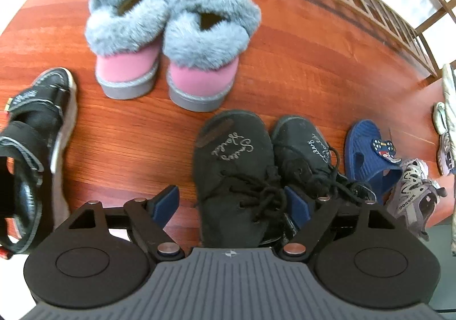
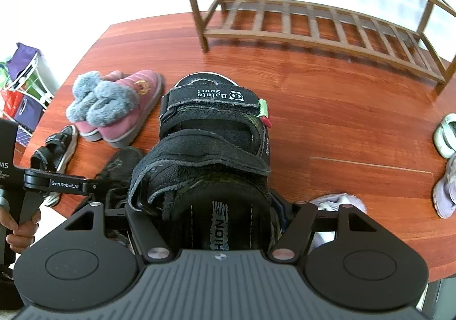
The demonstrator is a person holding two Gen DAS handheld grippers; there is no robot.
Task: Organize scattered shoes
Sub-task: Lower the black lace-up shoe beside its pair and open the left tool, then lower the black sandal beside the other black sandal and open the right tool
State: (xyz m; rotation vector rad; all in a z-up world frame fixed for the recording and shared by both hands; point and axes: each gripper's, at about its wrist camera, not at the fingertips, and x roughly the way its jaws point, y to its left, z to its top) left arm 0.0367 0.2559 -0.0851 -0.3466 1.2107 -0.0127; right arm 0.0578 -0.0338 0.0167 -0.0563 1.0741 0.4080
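Tabletop (image 2: 327, 126): red-brown wood grain, carrying all items.
Shoe rack (image 2: 313, 23): brown slatted wood, empty lower tier, standing at the far edge.
Pink fur-lined boots (image 1: 171, 43): one pair, grey fluffy cuffs, upright side by side, heels toward the left wrist camera.
Black lace-up shoes (image 1: 242, 166): one pair, side by side, toes pointing away; the nearer one lies between the pads of the left gripper (image 1: 232, 201), jaws apart, not pressing on it.
Black strap sandal (image 2: 213, 149): marked "Balala Sport", clamped at the heel in the right gripper (image 2: 212, 220), raised off the tabletop.
Second black sandal (image 1: 34, 149): lying at left.
Blue slide (image 1: 370, 154): cartoon patch, beside the lace-ups.
Lilac sandal (image 1: 413, 194): right edge.
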